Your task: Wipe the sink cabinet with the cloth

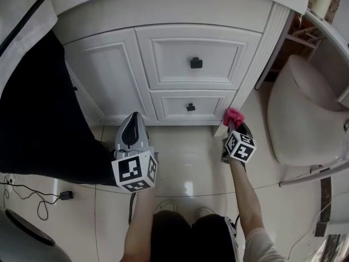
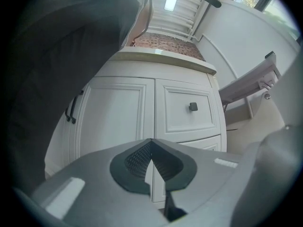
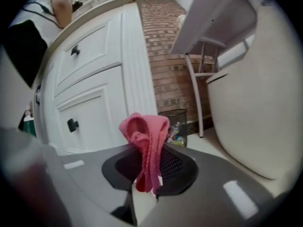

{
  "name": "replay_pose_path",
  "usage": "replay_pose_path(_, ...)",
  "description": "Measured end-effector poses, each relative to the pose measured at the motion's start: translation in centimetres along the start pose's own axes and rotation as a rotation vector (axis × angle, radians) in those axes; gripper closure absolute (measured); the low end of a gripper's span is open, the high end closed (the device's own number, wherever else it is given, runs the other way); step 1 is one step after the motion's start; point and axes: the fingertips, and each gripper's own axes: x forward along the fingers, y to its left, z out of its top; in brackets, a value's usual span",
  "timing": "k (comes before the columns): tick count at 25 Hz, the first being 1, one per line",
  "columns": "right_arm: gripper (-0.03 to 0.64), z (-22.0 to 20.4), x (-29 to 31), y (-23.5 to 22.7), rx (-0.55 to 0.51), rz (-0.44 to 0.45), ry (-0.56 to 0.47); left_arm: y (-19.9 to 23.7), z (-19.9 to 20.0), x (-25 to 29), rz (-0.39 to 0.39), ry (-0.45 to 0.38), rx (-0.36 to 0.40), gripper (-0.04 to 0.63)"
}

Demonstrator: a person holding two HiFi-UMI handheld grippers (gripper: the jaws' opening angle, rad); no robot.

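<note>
Most of your view ahead is the white sink cabinet point(image 1: 163, 12), with a door point(image 1: 109, 81) and two drawers point(image 1: 196, 59) on its front and a toilet point(image 1: 305, 108) to its right. Your left tool point(image 1: 133, 120) hangs low before the door, jaws together on nothing. Your right tool point(image 1: 233, 127) is clamped on the pink cloth point(image 1: 234, 115), which is bunched just beside the cabinet's lower right corner, near the bottom drawer's black knob point(image 1: 190, 107).
</note>
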Motion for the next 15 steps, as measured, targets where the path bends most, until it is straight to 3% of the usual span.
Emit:
replay_pose_path(3,0.551,0.6,-1.0,-3.2,0.044,-0.063,-0.019,-0.2,-0.1,-0.1,0.002,0.002,0.010,0.580)
replay_pose_path(5,0.551,0.8,-2.0,-1.5,0.023,-0.008,-0.034,-0.2,-0.2,-0.1,0.009,-0.003,0.011,0.580)
replay_pose_path(8,0.551,-0.8,-2.7,6.6,-0.027,0.179,-0.023,-0.2,-0.3,-0.2,0.016,-0.017,0.004,0.580)
replay_pose_path(11,0.551,-4.4,-2.1,17.2,-0.082,0.390,0.053,-0.6,-0.7,-0.4,0.010,-0.021,-0.001,0.580)
replay_pose_path(15,0.549,-8.9,-1.9,29.5,-0.327,0.666,0.138,0.2,-0.9,-0.9,0.021,-0.023,-0.004,0.580)
